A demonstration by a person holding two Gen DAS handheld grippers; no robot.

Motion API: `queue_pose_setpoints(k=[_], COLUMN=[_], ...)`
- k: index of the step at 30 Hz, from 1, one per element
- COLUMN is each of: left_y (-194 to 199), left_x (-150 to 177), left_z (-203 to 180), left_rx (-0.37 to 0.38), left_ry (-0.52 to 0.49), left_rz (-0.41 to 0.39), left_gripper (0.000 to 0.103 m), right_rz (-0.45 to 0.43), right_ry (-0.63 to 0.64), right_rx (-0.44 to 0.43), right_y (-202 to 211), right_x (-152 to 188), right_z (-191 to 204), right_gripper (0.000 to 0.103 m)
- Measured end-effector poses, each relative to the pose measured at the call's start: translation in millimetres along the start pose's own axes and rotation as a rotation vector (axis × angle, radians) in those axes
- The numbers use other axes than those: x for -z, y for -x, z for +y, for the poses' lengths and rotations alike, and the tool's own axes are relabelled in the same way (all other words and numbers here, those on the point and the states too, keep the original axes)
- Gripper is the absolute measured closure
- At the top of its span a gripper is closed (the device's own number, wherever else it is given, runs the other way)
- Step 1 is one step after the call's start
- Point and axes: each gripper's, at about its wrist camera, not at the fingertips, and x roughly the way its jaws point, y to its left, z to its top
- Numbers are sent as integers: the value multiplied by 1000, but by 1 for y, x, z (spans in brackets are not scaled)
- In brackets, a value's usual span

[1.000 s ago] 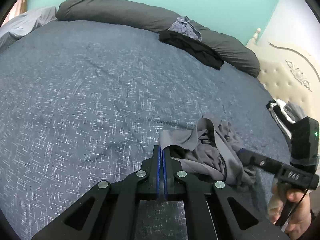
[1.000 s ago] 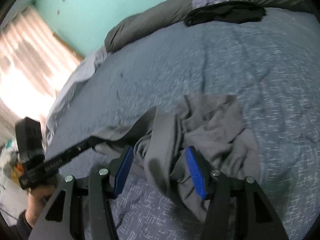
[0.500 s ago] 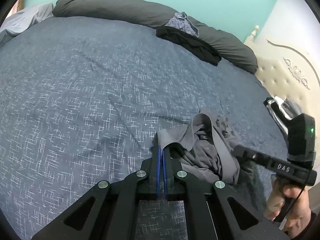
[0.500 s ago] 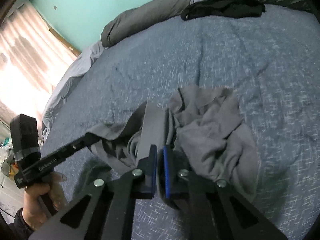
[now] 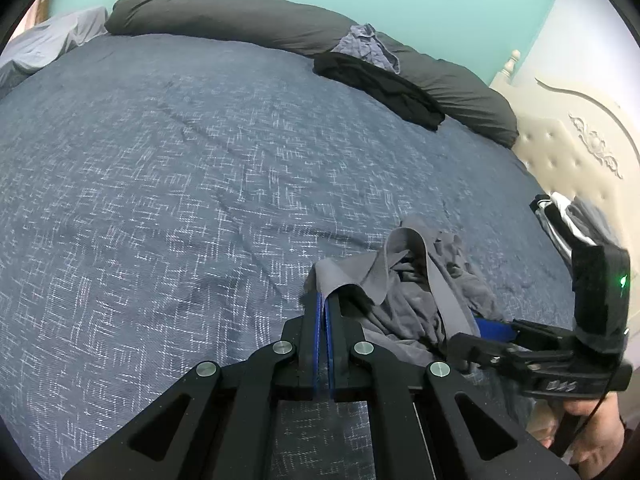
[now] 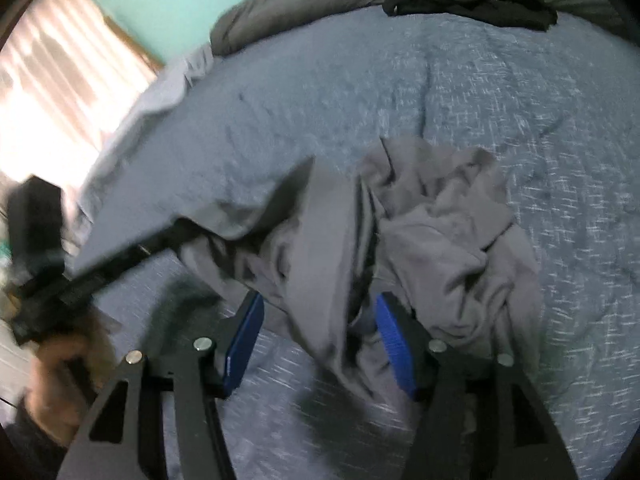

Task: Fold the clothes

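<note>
The bed (image 5: pixel 168 184) is wide and bare on the left side and in the middle, so a gripper can pass there. The grey clothes (image 5: pixel 424 288) lie in a bumpy heap near the front. A black cloth (image 5: pixel 380 88) and long dark pillow (image 5: pixel 224 16) block the far edge. More clothes (image 5: pixel 560 216) sit by the headboard (image 5: pixel 560 148), maybe in a pile.

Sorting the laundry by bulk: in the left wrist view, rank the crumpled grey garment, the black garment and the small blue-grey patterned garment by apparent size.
1. Crumpled grey garment, though it lies nearest the camera.
2. Black garment, farther off, so possibly as big.
3. Small blue-grey patterned garment, partly hidden behind the black one.
</note>
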Motion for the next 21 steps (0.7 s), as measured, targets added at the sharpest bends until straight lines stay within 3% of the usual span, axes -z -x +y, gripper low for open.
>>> queue_pose_setpoints(k=[2, 5, 12, 21], left_y=[0, 0, -1, -5], left_x=[0, -1, -2, -5], left_z=[1, 3, 4, -9], left_rx=[-1, -3, -10, -17], left_ry=[2, 3, 2, -37], left_rz=[-1, -3, -9, -30], left_gripper=[101, 101, 101, 101], right_rz=[11, -18, -195, -342], right_ry=[26, 8, -90, -141], right_rx=[37, 36, 10, 49], right_y=[-4, 4, 47, 92], right_x=[3, 1, -19, -26], right_z=[1, -7, -29, -69], right_gripper=[86, 95, 96, 96])
